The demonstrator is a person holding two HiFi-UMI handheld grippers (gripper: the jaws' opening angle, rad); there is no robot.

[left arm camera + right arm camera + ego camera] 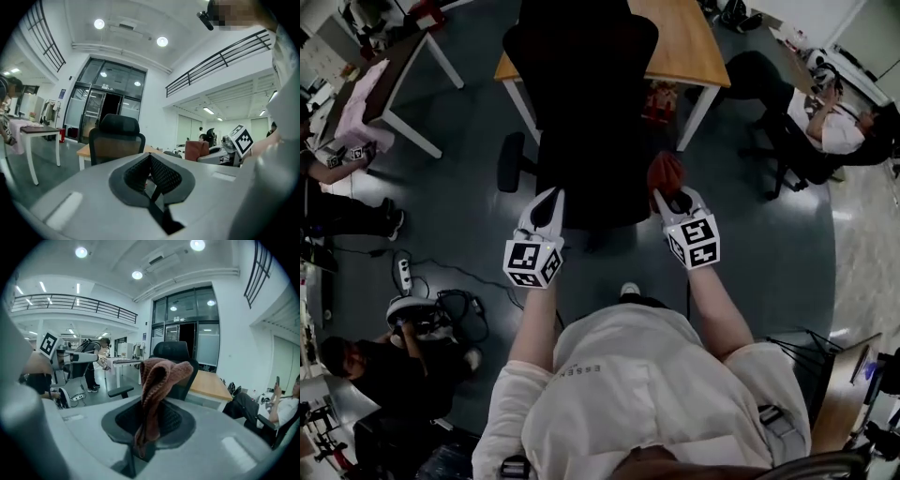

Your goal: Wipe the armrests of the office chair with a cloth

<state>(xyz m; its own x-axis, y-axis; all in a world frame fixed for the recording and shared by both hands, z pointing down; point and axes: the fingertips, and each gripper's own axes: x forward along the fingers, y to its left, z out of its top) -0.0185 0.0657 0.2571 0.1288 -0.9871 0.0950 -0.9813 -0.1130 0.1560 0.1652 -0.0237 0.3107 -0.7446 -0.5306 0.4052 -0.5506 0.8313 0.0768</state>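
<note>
Nearest, the person's white-shirted torso, both forearms stretched fwd. The left gripper (547, 199) has its jaws pressed together w/ nothing btwn them, so it's empty, and it hangs just over the near edge of the seat. The right gripper (675, 199) is clamped on a rust-brown cloth (666, 172). The cloth's lower end is pinched in the jaws and the rest stands up in a loose fold above the tips. In the right gripper view the cloth looks free in the air, not pressed on anything. Just beyond is the black office chair (581, 103), seat toward the person, backrest & headrest toward the wooden desk (675, 37) behind it. One armrest (511, 161) sticks out on the person's left, well apart from the cloth. The opposite armrest I can't make out; it would lie about where the cloth is held. Farther off, seated people at both sides of the room. Step in hand, prob.: approach, cloth gripped, wiping not yet begun. The next move needs the cloth lowered flat onto an armrest pad, w/ enough press to drag along its length. The chair may swivel, so the empty gripper could steady it.
</note>
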